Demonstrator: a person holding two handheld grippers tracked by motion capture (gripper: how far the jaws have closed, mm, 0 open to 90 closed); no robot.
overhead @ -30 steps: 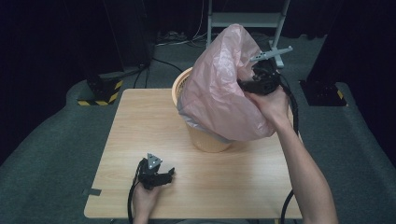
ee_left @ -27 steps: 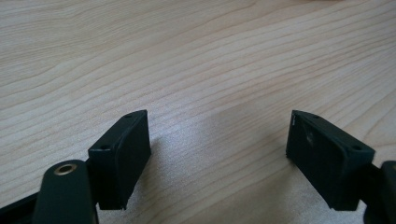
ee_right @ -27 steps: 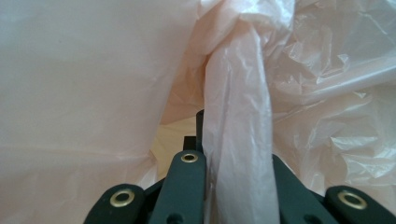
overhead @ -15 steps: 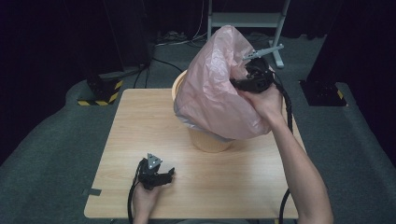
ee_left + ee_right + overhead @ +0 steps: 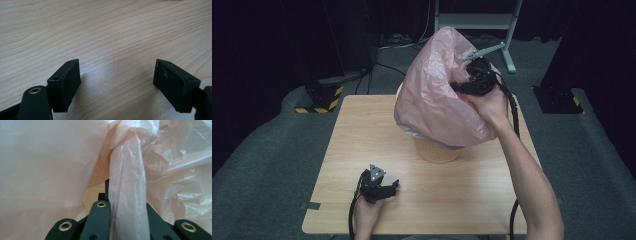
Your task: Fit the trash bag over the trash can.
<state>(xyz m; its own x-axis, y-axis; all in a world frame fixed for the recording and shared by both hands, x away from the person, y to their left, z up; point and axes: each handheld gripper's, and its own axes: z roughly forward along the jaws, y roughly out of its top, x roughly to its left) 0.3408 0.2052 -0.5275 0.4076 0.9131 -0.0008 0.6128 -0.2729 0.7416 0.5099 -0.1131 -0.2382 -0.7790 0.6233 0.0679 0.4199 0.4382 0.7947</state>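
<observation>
Your left gripper (image 5: 393,186) rests at the table's (image 5: 462,200) seven o'clock, jaws apart. Your right gripper (image 5: 460,86) clamps the pink bag (image 5: 437,100), seemingly fitting it over the bin (image 5: 437,152) at one o'clock. Next, stretch the rim down.

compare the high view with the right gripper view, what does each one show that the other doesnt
High view alone: the basket under the pink bag, the table, and the left claw resting near its front edge. Right gripper view alone: a bunched fold of the pink bag pinched between the shut jaws. Both: the pink bag held by the right claw.
</observation>
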